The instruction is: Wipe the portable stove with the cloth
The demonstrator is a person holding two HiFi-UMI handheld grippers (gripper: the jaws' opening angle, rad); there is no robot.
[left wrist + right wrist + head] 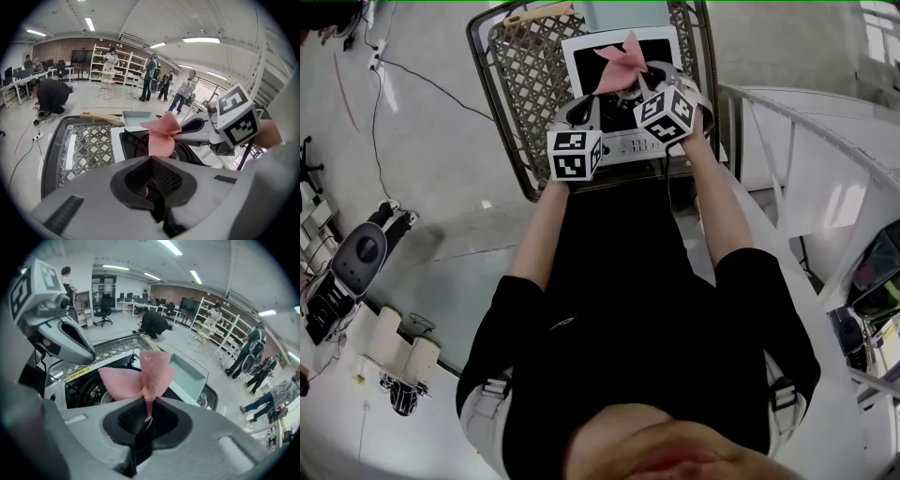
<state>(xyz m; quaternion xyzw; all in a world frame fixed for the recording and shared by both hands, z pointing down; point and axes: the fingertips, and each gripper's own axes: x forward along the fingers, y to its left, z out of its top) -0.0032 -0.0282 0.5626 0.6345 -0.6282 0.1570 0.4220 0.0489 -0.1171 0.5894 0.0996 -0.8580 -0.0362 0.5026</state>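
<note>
Head view: stove point(581, 75) half hidden; right tongs point(146, 414) pinch cloth point(140, 373), left tongs point(153, 185) closed.

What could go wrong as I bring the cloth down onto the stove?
The right gripper pinches the pink cloth by a bunched fold, so its hard jaw tips may scrape the stove instead of wiping it. The left gripper hangs close beside it and could get bumped during strokes.
</note>
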